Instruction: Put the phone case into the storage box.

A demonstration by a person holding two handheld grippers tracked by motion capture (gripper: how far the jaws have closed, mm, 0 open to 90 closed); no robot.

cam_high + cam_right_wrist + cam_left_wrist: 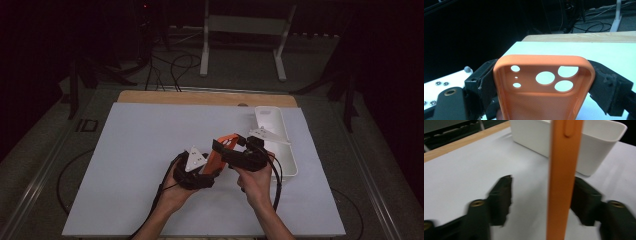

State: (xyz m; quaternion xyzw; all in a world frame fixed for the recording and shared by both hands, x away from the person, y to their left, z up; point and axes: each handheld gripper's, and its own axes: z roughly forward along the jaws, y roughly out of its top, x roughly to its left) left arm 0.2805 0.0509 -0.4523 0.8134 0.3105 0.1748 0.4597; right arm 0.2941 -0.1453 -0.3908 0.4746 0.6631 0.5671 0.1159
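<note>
An orange phone case with several camera holes is held above the middle of the white table, between two hand-held grippers. My right gripper is shut on the case, one black pad against each long side, and it shows in the high view too. My left gripper stands open around the case's thin edge. The edge lies close to its right-hand jaw, with a clear gap to the other. In the high view the left gripper sits just left of the right one.
A long white bin lies on the table to the right of the hands, and stands close behind the case in the left gripper view. The white table top ends in a wooden strip at the far side. Cables and a stand are on the floor beyond.
</note>
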